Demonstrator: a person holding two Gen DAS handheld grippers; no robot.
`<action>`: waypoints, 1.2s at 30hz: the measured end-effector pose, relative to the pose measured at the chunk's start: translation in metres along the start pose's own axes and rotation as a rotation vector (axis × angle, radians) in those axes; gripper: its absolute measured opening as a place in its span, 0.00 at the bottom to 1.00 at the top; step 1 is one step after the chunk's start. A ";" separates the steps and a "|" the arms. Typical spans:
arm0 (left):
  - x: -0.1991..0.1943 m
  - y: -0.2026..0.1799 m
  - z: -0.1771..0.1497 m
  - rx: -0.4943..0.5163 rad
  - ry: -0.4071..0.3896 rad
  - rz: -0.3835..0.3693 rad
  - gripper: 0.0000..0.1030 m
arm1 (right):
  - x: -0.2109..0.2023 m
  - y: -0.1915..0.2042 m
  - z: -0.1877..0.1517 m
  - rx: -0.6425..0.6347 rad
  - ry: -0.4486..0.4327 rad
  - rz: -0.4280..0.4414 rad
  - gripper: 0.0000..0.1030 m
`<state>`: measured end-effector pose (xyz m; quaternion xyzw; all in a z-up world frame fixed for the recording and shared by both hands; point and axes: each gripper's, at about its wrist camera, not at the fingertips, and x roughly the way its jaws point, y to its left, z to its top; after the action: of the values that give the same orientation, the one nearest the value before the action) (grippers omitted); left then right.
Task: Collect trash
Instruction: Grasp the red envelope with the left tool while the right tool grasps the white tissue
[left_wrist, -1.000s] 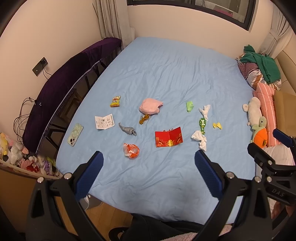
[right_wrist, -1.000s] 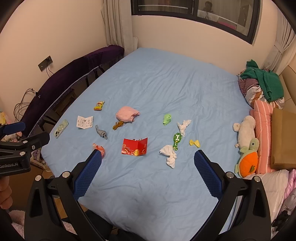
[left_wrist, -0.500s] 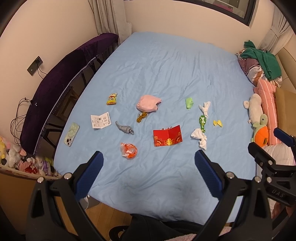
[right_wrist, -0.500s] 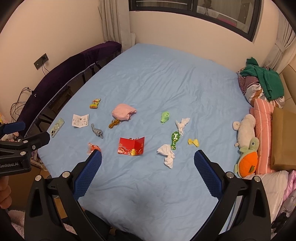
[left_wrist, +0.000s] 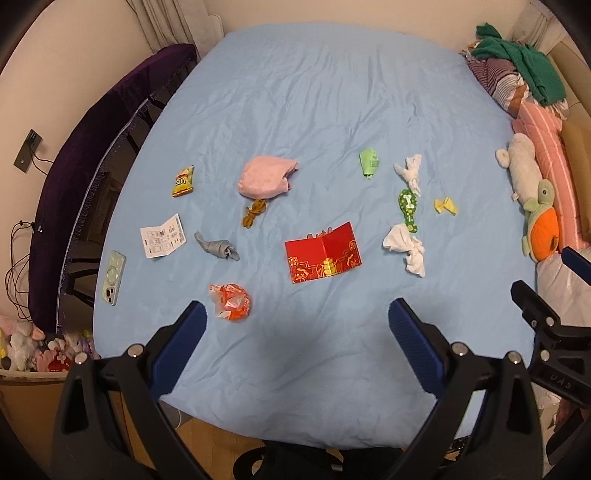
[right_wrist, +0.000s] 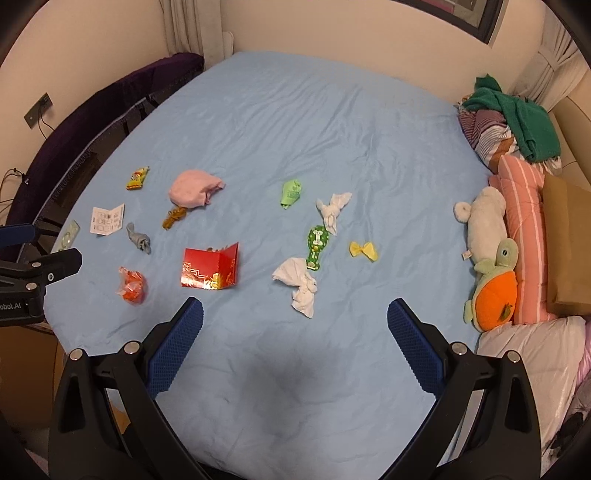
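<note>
Blue sheet on the bed (left_wrist: 332, 92) now fills more of both views than a second ago: closer in, lower, nothing lifted yet. Left claw (left_wrist: 295, 317) and right claw (right_wrist: 293, 317) both spread wide, empty. Trash scattered around the red envelope (left_wrist: 322, 253): orange wrapper (left_wrist: 231, 301) nearer, white tissue (right_wrist: 298, 282) right. No bin or bag visible.

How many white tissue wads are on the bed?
2: one tissue above the green wrapper, the other just below it. None seem hidden.
</note>
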<state>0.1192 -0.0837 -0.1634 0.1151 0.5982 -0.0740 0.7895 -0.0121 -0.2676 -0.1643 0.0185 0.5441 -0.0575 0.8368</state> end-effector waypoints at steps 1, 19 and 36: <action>0.019 -0.004 0.002 0.003 0.016 0.007 0.96 | 0.017 -0.003 -0.003 0.003 0.012 0.006 0.94; 0.256 -0.051 0.010 0.012 0.013 0.003 0.96 | 0.275 -0.012 -0.027 -0.025 0.065 -0.037 0.88; 0.329 -0.089 0.001 0.147 -0.153 0.104 0.16 | 0.322 -0.011 -0.048 -0.047 0.061 0.035 0.30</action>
<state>0.1879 -0.1625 -0.4880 0.1978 0.5222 -0.0852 0.8252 0.0723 -0.2984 -0.4773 0.0099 0.5703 -0.0294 0.8209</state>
